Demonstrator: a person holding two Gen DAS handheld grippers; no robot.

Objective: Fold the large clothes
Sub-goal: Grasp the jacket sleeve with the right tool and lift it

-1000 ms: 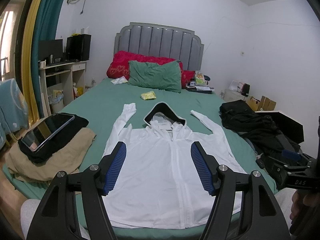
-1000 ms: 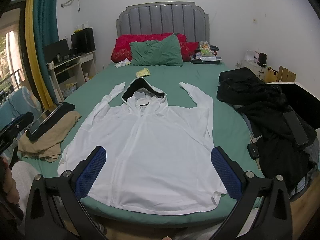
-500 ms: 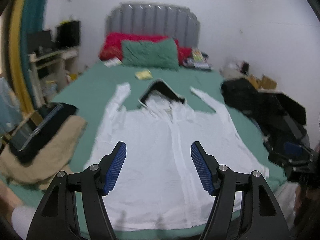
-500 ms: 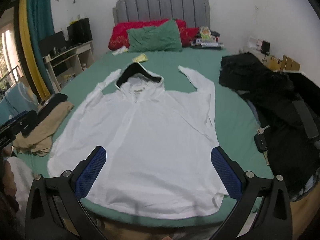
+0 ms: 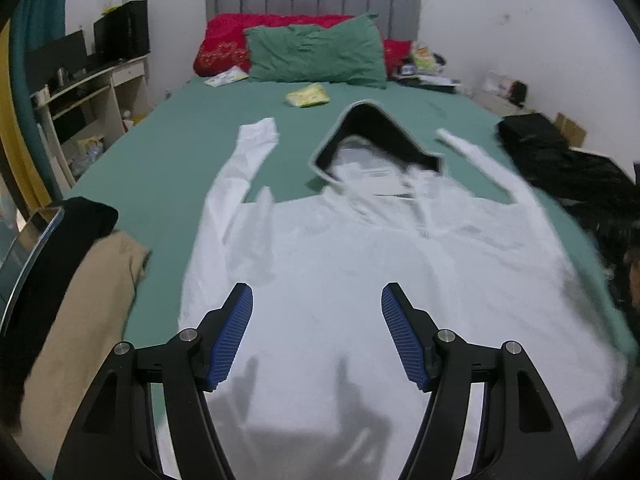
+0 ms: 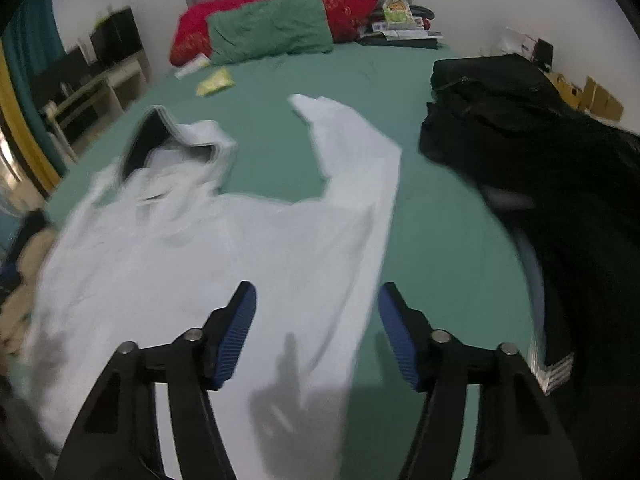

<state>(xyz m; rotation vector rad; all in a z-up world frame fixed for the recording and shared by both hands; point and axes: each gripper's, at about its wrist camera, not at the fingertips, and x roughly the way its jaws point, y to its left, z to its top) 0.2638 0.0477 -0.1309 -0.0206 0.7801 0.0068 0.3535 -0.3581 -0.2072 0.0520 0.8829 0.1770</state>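
A white hooded jacket [image 5: 360, 264] lies spread flat on the green bed [image 5: 168, 152], front up, hood dark inside, both sleeves stretched up toward the pillows. My left gripper [image 5: 317, 300] is open and empty, low over the jacket's lower left body. My right gripper [image 6: 318, 304] is open and empty, low over the jacket's right side edge [image 6: 352, 280], below the right sleeve [image 6: 352, 144]. Both grippers cast shadows on the cloth. The frames are blurred by motion.
A beige and black clothes pile [image 5: 72, 288] with a tablet lies at the bed's left edge. Black garments [image 6: 540, 168] cover the right side. Green and red pillows [image 5: 316, 56], a yellow packet [image 5: 308, 96] and a desk [image 5: 92, 92] stand beyond.
Both grippers have moved forward and down toward the jacket. The right gripper swung to the jacket's right side and its jaws narrowed. The jacket has not moved.
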